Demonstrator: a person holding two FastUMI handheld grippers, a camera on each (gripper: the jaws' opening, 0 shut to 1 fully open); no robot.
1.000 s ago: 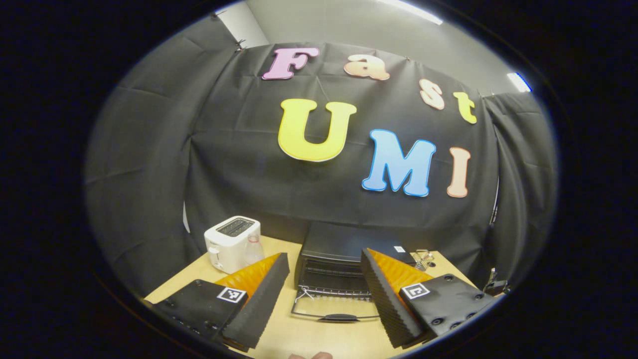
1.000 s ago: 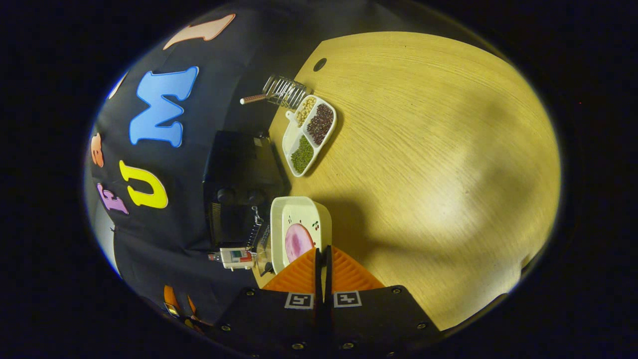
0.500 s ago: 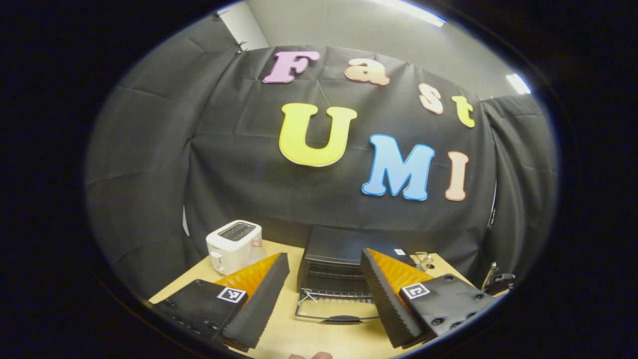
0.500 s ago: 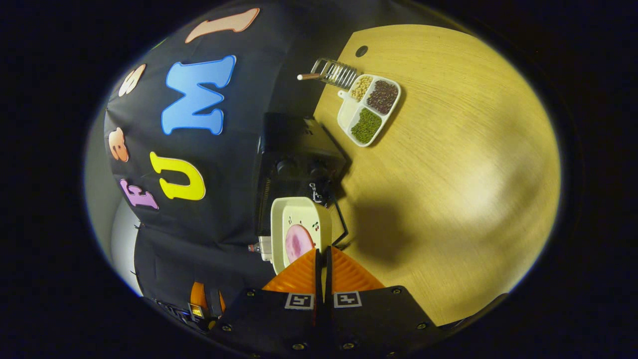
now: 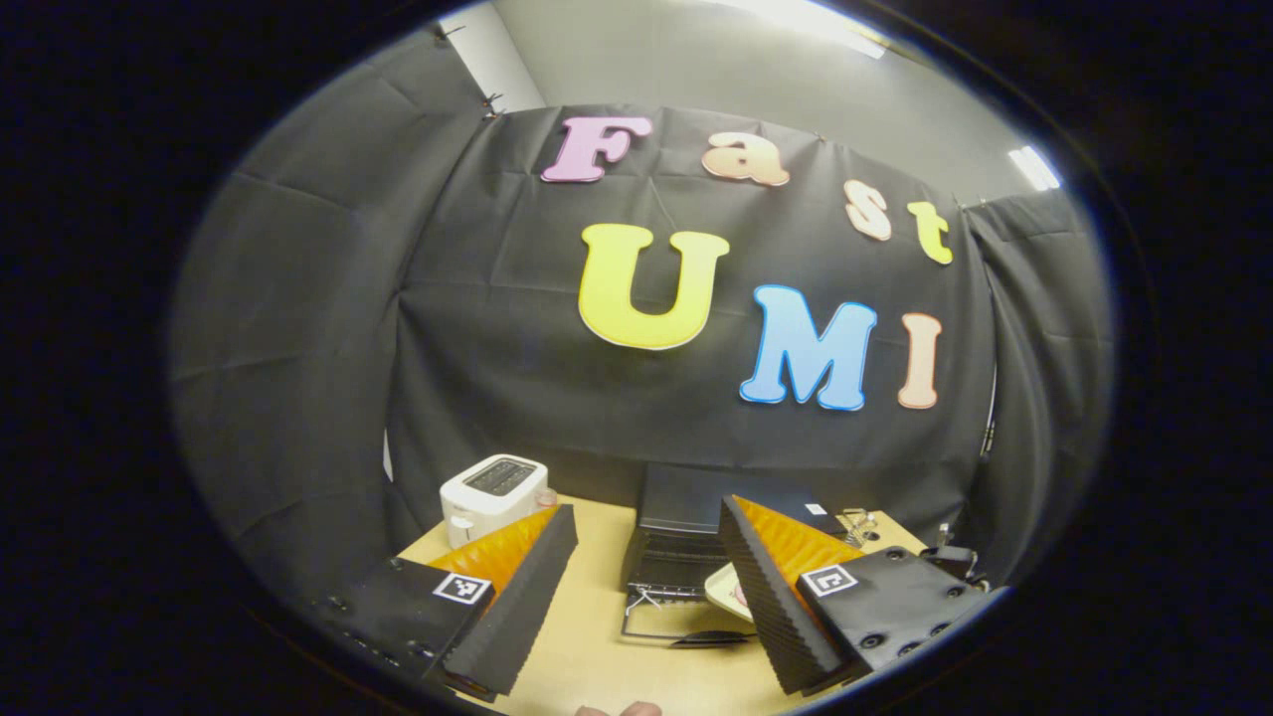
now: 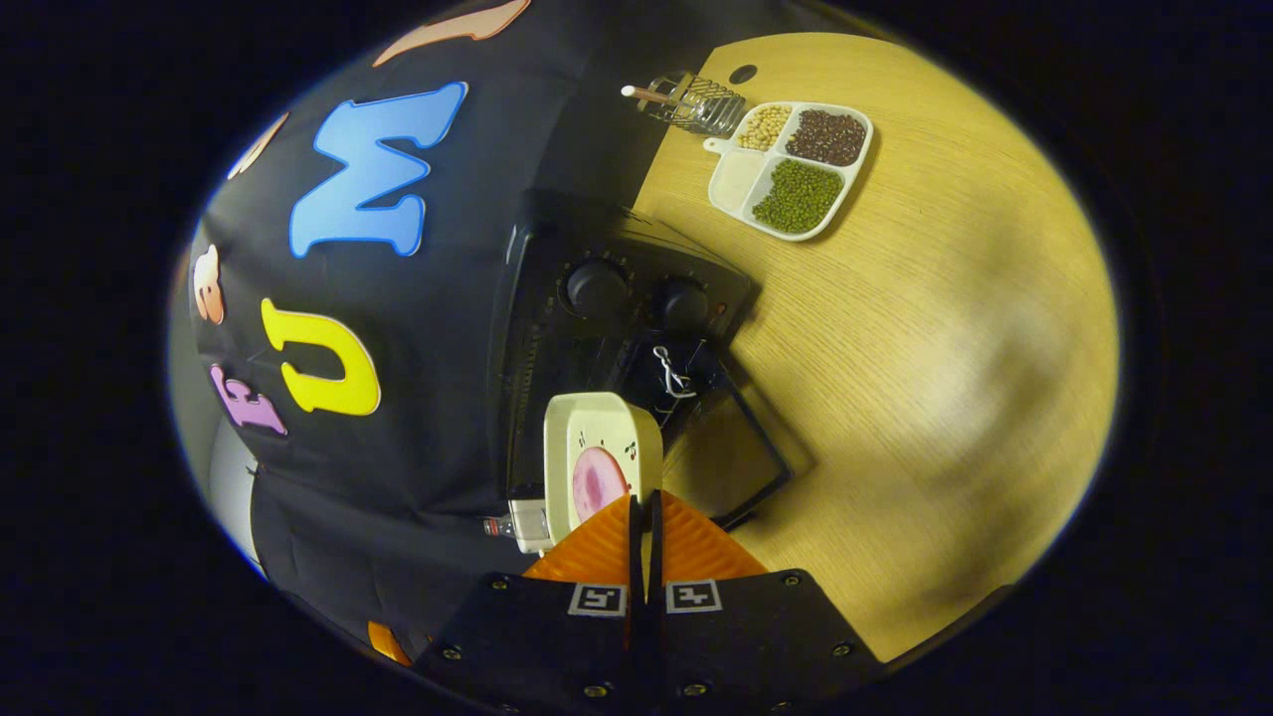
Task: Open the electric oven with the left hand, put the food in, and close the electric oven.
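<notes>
In the left gripper view, a white toaster [image 5: 492, 485] stands left of the black oven [image 5: 696, 527], whose door [image 5: 676, 628] lies open; the left gripper [image 5: 646, 597] is spread wide, empty. In the right gripper view, a bean tray [image 6: 793, 169] and wire rack [image 6: 696, 101] sit beyond the oven [image 6: 597, 318]; the right gripper [image 6: 643, 517] pinches a white dish [image 6: 600, 462] with pink food [image 6: 593, 482] before the oven's mouth

The left gripper view looks forward and level from low over the worktop [image 5: 597, 666], well back from the oven [image 5: 696, 527], facing the booth's back wall; its own tongs [image 5: 646, 587] frame the oven's dropped door [image 5: 676, 631]. The right gripper view is rolled sideways, looking down from above and near the oven [image 6: 597, 318], with the worktop [image 6: 945, 348] to its right. Both views share the oven, the open door [image 6: 736, 467], the dish [image 5: 731, 589] [image 6: 597, 467] and the toaster [image 5: 492, 487] [image 6: 525, 522].
</notes>
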